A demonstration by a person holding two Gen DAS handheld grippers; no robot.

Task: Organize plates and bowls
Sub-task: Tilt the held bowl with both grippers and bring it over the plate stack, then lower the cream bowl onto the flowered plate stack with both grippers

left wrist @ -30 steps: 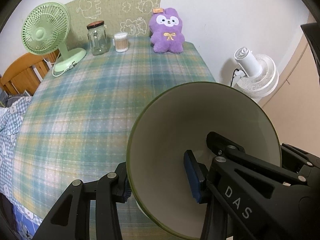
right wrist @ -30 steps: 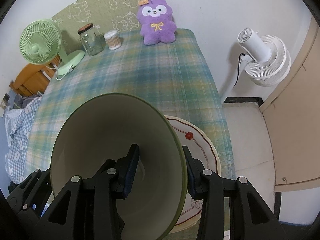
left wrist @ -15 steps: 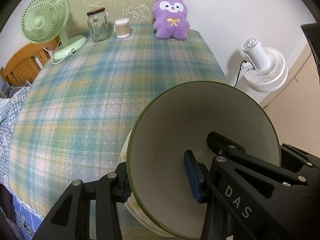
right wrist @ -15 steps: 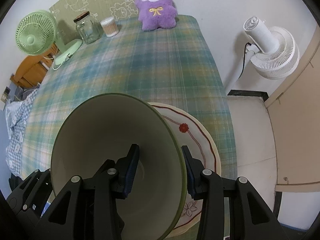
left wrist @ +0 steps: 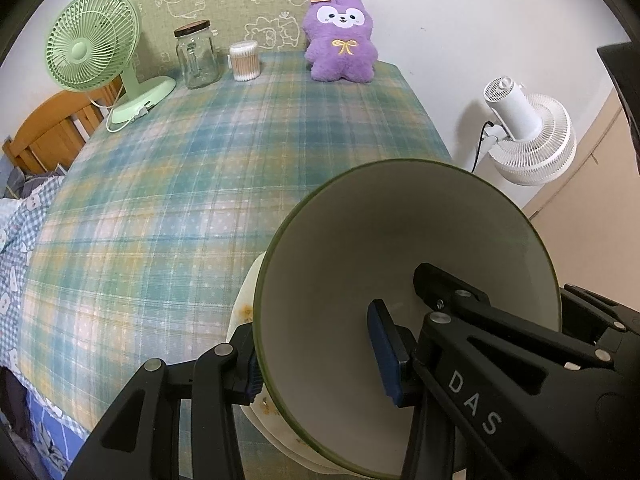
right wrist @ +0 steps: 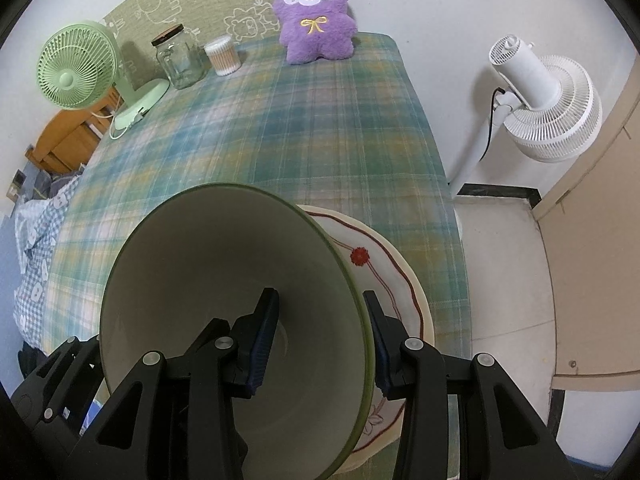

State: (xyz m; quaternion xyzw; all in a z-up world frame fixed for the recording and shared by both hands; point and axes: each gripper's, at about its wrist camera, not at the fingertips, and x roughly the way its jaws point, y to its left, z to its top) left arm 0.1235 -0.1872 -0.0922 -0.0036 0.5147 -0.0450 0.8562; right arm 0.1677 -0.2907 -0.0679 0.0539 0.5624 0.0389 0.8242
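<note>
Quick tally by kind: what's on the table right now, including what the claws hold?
Bowls: 1
Plates: 1
Fans: 1
Jars: 1
Swab tubs: 1
Plush toys: 1
Total: 6

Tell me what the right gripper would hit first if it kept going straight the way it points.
The right gripper is already clamped on the wall of the green-rimmed bowl, so the bowl moves with it. Straight ahead lies bare plaid tablecloth; the purple plush toy at the far edge looks like the first obstacle, though depth is unclear.
</note>
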